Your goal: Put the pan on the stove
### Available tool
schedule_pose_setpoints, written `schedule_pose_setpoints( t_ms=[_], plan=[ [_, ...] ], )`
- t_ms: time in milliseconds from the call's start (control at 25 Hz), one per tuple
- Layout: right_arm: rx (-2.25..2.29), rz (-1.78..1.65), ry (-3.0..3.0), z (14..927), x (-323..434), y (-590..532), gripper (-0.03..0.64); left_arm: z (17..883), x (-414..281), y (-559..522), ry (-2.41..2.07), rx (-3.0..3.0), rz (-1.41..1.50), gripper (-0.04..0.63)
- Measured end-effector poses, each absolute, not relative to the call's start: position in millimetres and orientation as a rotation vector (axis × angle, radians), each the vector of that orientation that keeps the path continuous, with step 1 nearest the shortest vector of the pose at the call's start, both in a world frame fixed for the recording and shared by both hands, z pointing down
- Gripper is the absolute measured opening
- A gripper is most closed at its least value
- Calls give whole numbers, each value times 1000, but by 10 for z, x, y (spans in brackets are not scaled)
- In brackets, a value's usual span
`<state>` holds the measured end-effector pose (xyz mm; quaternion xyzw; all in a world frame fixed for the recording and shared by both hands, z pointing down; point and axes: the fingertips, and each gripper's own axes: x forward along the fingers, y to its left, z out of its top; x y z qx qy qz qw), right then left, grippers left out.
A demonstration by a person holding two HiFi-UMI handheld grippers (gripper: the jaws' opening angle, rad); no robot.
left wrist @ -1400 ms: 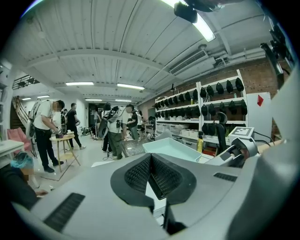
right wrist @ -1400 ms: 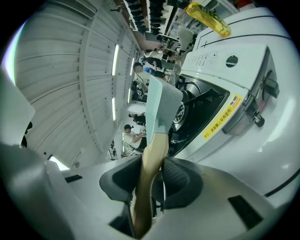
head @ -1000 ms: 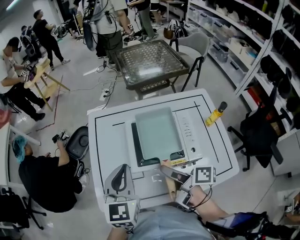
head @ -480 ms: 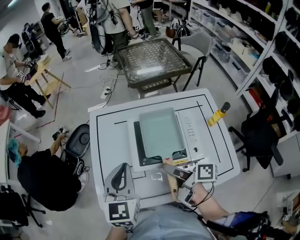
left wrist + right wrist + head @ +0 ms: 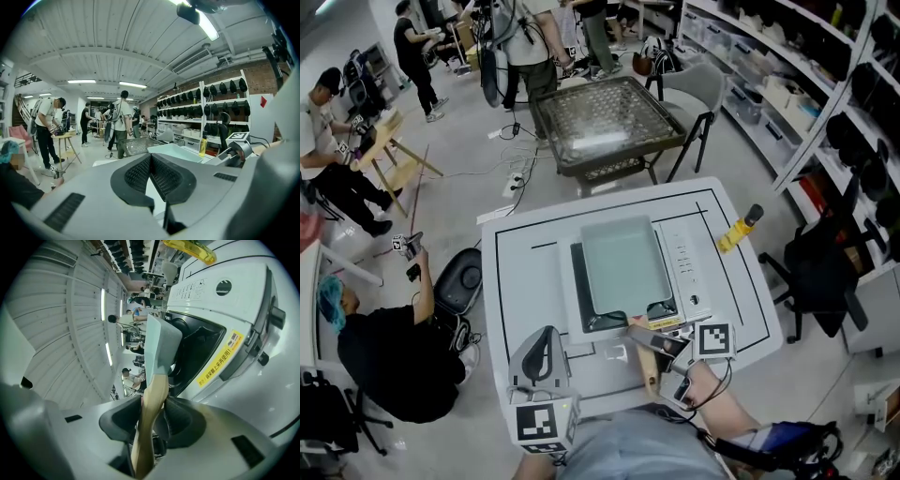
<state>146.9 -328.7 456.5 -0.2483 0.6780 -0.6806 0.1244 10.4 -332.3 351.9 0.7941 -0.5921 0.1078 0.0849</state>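
A pale green rectangular pan (image 5: pixel 623 262) lies flat on the white induction stove (image 5: pixel 686 272) in the middle of the white table (image 5: pixel 516 281). Its wooden handle (image 5: pixel 645 364) sticks out toward me over the stove's front edge. My right gripper (image 5: pixel 663 349) is shut on that handle; in the right gripper view the handle (image 5: pixel 149 418) runs between the pads up to the pan (image 5: pixel 161 345). My left gripper (image 5: pixel 546 339) hovers over the table's front left, shut and with nothing in it, its pads meeting at the tip (image 5: pixel 150 157).
A yellow bottle (image 5: pixel 736 230) lies at the table's right edge. A glass-topped folding table (image 5: pixel 605 122) and a grey chair (image 5: pixel 694 94) stand beyond. A black office chair (image 5: pixel 825 267) is at the right; a person (image 5: pixel 384 361) crouches on the floor at the left.
The pan and both grippers keep their places. Only people in the background have shifted.
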Motion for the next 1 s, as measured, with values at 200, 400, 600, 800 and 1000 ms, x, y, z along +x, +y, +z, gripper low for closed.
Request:
schedule_pose_setpoints(
  t_ms=[200,400,600,800,1000],
  plan=[
    [-703,-1942,1999,4501,1475,-3281,190,3538,121,-3300,-1759,2382,335,18],
    [-733,-1897,1980,4510,1625,-3211,196,3543,184,-3243,-1743,2379,337,18],
    [-831,-1794,1953,4439,1894,-3051,196,3578,231,-3073,-1695,2410,344,18],
    [-1052,-1590,1991,4266,2187,-2756,196,3501,167,-2853,-1667,2451,307,18],
    [-1484,-1224,2141,3999,2363,-2239,195,3301,3,-2521,-1662,2520,247,18]
  ],
)
